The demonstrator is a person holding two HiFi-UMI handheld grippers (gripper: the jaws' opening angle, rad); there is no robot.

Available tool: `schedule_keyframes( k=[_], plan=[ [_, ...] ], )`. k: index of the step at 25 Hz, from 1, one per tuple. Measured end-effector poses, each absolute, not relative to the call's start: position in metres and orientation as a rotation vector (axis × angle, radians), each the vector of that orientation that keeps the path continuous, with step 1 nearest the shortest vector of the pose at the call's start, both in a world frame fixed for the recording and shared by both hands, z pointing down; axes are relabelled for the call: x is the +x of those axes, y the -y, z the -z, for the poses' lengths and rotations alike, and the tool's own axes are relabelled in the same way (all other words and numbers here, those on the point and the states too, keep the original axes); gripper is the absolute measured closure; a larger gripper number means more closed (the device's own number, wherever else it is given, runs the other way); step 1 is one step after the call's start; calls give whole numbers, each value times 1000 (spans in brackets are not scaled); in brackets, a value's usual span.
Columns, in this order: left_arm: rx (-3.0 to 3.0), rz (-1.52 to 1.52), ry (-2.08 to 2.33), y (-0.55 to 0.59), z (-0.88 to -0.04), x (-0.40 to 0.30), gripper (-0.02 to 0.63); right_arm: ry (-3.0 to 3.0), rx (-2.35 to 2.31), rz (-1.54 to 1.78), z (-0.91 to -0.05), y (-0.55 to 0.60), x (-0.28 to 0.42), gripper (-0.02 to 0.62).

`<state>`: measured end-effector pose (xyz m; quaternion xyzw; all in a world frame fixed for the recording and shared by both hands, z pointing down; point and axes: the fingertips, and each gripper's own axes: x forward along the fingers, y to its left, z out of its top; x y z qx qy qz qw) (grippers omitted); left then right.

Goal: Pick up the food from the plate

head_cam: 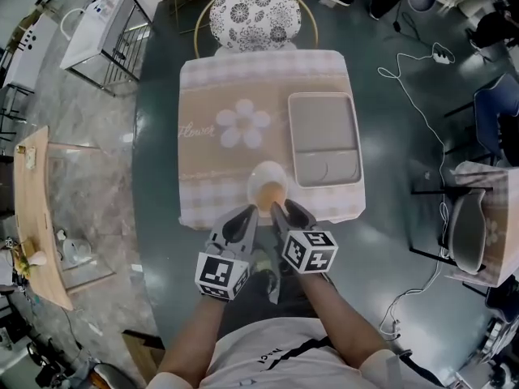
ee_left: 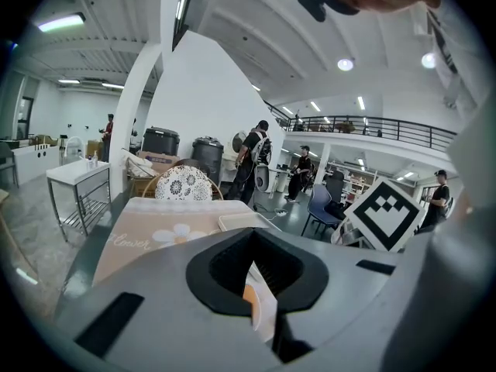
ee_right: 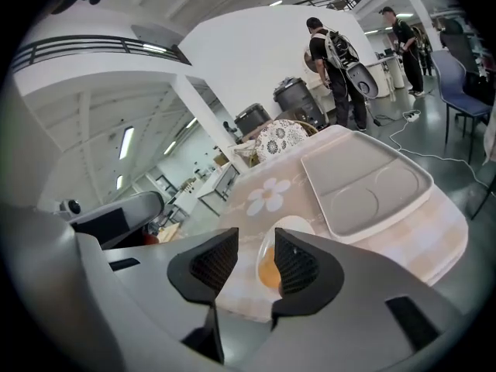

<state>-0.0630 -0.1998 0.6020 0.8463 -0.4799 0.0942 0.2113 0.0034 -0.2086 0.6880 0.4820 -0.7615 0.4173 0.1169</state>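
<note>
Hovering side by side at the near edge of the table (head_cam: 211, 168), the left tongs (head_cam: 248, 211) and right tongs (head_cam: 284, 209) point at a plate (head_cam: 261, 169) that carries the orange food (head_cam: 272, 193). The left tongs are all but together, with only a slit between the pads. The right tongs stand apart with nothing clamped; the plate and food show through the gap and partly behind one pad. The plate sits on a beige flower-print cloth (head_cam: 243, 124), close to the table's near edge. A grey tray (head_cam: 324, 124) lies just beside it on the right; whether the two touch cannot be told. A chair (head_cam: 255, 14) with a patterned cushion is drawn up at the far side. White cables (head_cam: 422, 104) trail across the floor to the right. People (ee_right: 333, 60) stand well behind the table.
</note>
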Motion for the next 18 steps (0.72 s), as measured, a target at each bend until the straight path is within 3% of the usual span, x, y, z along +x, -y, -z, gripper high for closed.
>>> schedule_keyframes(
  k=[8,18],
  plan=[
    [2349,-250,1341,209,-626,-65,600,2132,1419,-1261,-745,214,0,345],
    [2387,-253,1331,219,-648,-66,600,2052,1438,-1373,-777,226,-6,314]
  ],
)
